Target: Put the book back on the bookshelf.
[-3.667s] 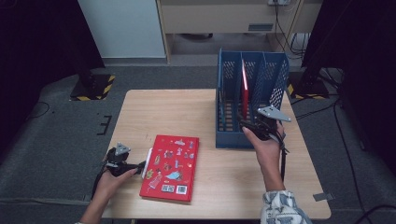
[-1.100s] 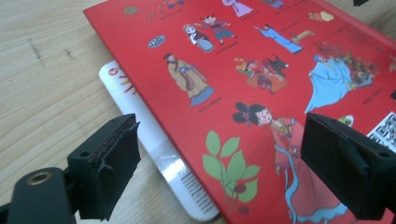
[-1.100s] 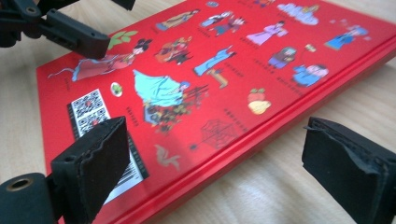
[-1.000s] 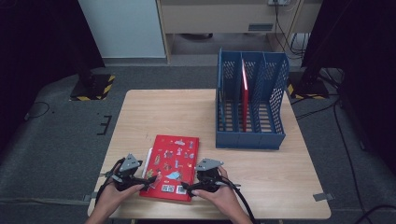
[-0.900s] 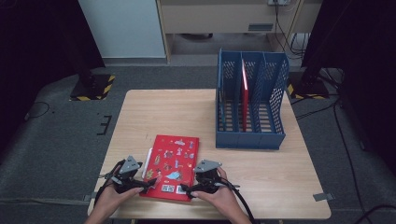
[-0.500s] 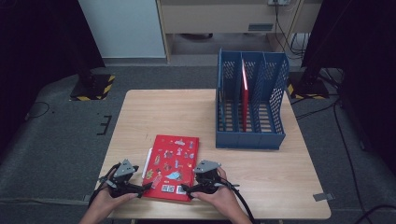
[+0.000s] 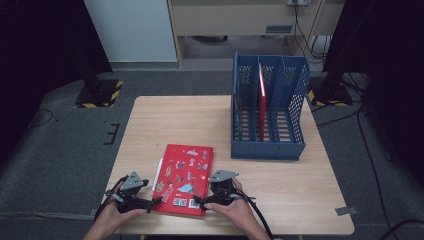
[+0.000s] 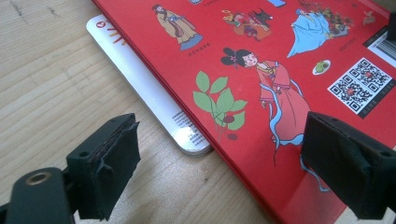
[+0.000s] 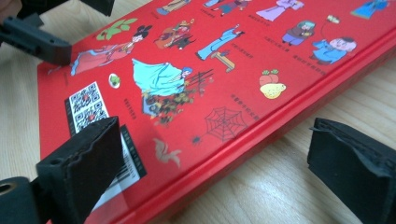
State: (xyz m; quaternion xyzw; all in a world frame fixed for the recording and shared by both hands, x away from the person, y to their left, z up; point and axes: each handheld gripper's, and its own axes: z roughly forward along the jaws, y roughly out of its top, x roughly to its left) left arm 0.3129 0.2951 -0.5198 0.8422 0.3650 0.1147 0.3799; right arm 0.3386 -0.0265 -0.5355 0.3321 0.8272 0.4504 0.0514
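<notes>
A light wooden table (image 7: 165, 125) stands on a grey floor (image 7: 65, 150). At the far right of the table sits a blue rack (image 7: 268, 145) with holes in its walls. A thin red book (image 7: 262, 102) stands upright in the rack's middle slot. Left of the table, on the floor, is a black foot with yellow and black stripes (image 7: 100, 95). A white cupboard (image 7: 130, 30) stands behind.

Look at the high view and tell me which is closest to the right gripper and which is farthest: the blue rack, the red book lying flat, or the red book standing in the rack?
From the right gripper:
1. The flat red book, right at its fingers, near the table's front edge.
2. The blue rack, farther back on the right side of the table.
3. The standing red book, upright inside the rack's middle slot, deepest back.
</notes>
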